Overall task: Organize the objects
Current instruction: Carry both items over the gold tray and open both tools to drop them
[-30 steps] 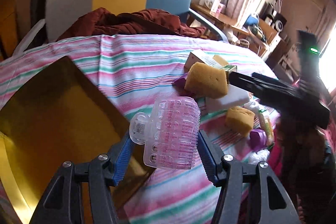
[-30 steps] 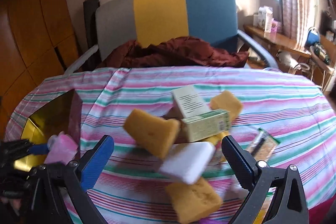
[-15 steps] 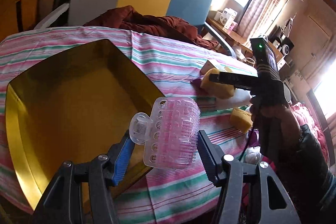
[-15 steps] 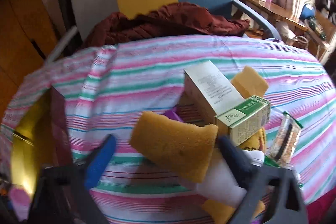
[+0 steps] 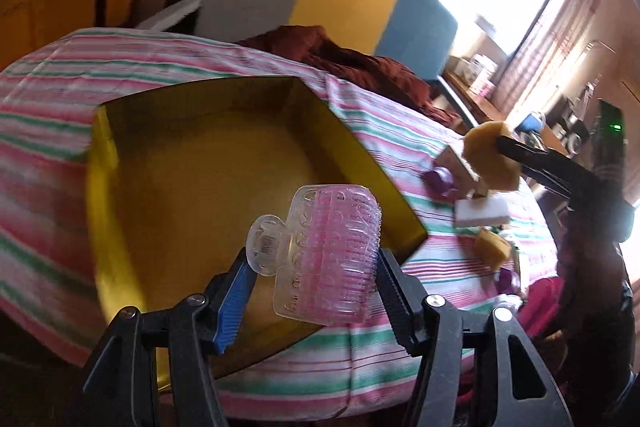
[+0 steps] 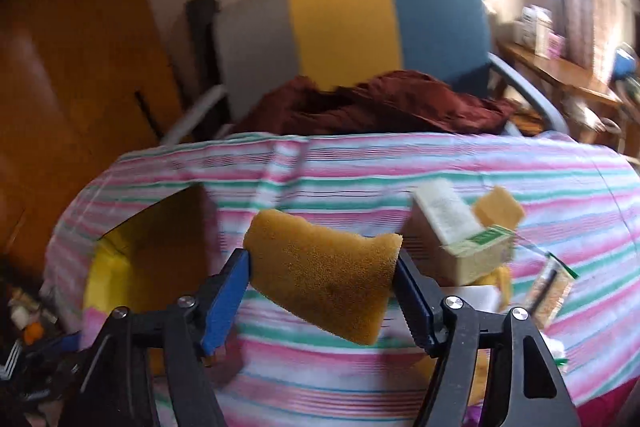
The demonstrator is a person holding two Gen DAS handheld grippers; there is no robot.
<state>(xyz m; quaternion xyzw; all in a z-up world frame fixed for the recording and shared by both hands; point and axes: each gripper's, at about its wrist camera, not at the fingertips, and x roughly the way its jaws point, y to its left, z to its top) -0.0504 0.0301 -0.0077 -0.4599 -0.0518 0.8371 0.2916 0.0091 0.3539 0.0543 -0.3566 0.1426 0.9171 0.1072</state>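
My left gripper [image 5: 314,277] is shut on a clear pink bristled brush [image 5: 326,255] and holds it above the near right corner of the open gold box [image 5: 200,187]. My right gripper [image 6: 322,275] is shut on a yellow sponge [image 6: 324,275], lifted above the striped tablecloth [image 6: 400,159]. In the left wrist view the right gripper and its sponge [image 5: 490,159] hang to the right of the box. The gold box [image 6: 108,267] shows at the left in the right wrist view.
A pile stays on the cloth at the right: a green-and-white carton [image 6: 468,247], another yellow sponge [image 6: 498,213], a white block [image 5: 482,213], a purple item [image 5: 440,181] and a snack packet [image 6: 550,283]. A chair [image 6: 360,35] with dark red cloth [image 6: 380,103] stands behind the table.
My right gripper closed on the yellow sponge and lifted it off the pile, moving left toward the box. My left gripper carried the brush over the gold box.
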